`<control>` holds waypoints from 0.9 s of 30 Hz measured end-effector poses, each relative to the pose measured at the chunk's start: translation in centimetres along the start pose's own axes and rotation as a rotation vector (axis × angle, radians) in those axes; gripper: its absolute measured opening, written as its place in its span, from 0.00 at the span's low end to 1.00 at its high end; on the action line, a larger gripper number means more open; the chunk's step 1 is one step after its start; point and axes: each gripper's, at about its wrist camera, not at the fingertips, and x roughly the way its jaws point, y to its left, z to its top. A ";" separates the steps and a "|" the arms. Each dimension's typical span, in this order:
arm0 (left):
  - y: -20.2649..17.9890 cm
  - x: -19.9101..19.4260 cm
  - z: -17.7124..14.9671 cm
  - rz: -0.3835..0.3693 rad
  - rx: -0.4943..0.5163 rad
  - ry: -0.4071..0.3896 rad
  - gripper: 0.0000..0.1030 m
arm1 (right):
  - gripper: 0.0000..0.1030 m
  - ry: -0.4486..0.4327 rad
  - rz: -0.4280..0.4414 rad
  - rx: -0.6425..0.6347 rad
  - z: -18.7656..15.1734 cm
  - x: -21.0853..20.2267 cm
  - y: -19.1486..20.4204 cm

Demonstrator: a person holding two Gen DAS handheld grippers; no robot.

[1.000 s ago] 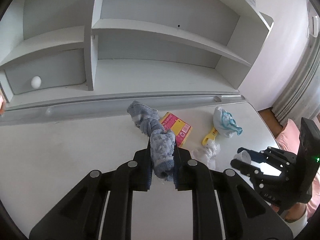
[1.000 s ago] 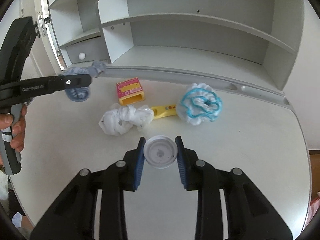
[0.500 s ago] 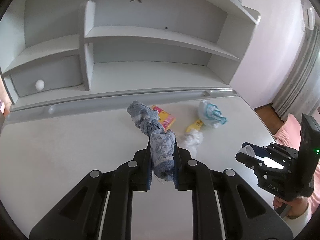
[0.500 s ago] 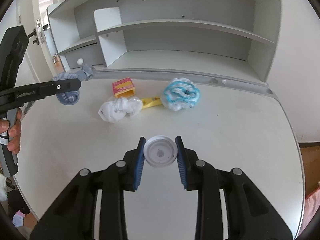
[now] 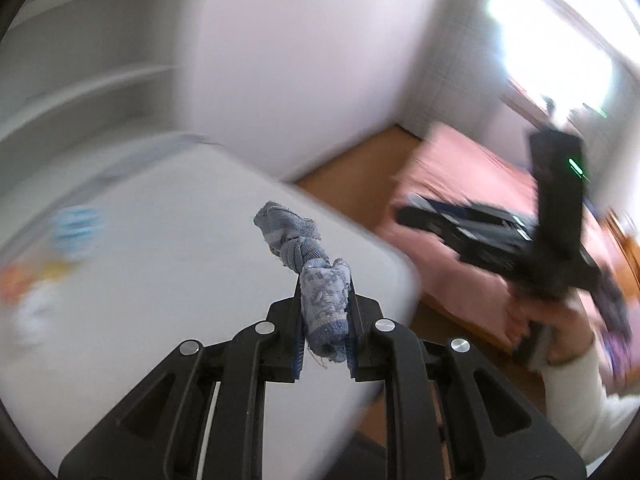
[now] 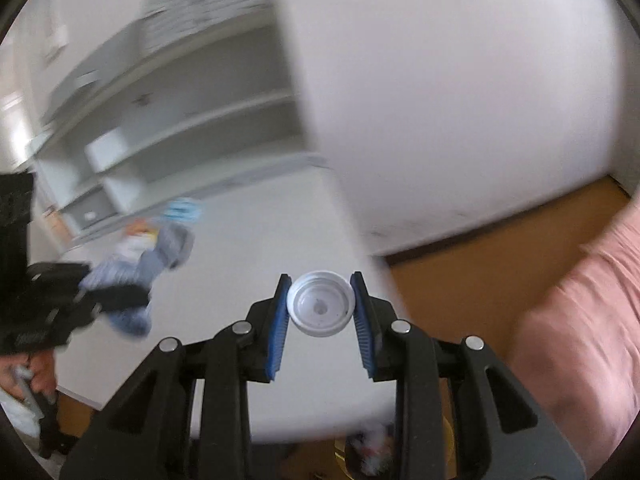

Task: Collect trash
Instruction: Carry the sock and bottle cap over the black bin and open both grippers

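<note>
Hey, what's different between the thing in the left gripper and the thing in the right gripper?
The left gripper holds a knotted blue-grey sock; the right gripper holds a white plastic cap. The sock is soft and elongated, sticking out past the fingertips; the cap is rigid, round and sits wholly between them, its hollow side facing the camera. Both are clamped between blue pads and lifted off the white table.

sock [image 5: 324, 300]: blue-grey, patterned | cap [image 6: 321, 304]: white | desk [image 5: 160, 260]: white | bedding [image 6: 580, 320]: pink
</note>
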 end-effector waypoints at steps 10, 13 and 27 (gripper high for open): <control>-12.6 20.0 -9.7 -0.189 0.220 0.373 0.15 | 0.29 0.328 -0.095 0.438 -14.1 6.7 -17.2; -11.4 27.4 -13.4 -0.160 0.157 0.462 0.14 | 0.29 0.474 -0.078 0.526 -18.5 11.5 -19.4; -6.4 33.3 -15.8 -0.145 -0.123 0.527 0.14 | 0.29 0.552 -0.052 0.719 -26.1 16.5 -20.9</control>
